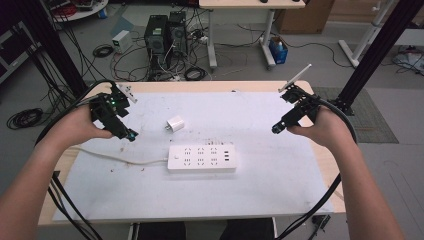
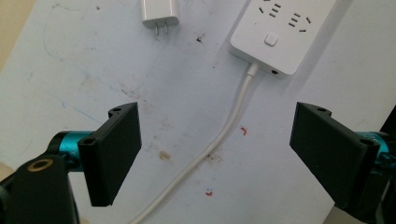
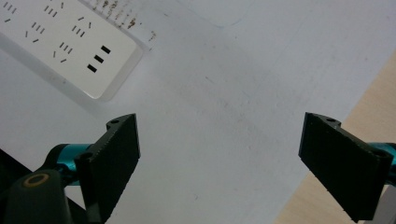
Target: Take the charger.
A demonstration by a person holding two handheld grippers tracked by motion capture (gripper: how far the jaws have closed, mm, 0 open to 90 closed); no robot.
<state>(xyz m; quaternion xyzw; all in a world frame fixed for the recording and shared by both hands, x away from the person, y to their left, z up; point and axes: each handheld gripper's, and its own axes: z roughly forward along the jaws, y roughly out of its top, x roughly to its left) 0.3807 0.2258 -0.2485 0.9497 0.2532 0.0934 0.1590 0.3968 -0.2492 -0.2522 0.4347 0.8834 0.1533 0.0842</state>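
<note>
Above table point(image 1: 280, 190), both hands point(image 1: 85, 125) raised, fingers point(image 2: 112, 154) apart.

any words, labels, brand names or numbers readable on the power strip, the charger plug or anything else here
No text can be read.
Power strip: socket slots and a plain button, no legible print.
Charger plug: plain white, no visible marking.
Computer towers on the floor behind the table: any labels too small to read.
White table mat: stains and pen marks, no words.

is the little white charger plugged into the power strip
No, the charger lies loose on the table, apart from the power strip, with its two prongs bare in the left gripper view.
</note>
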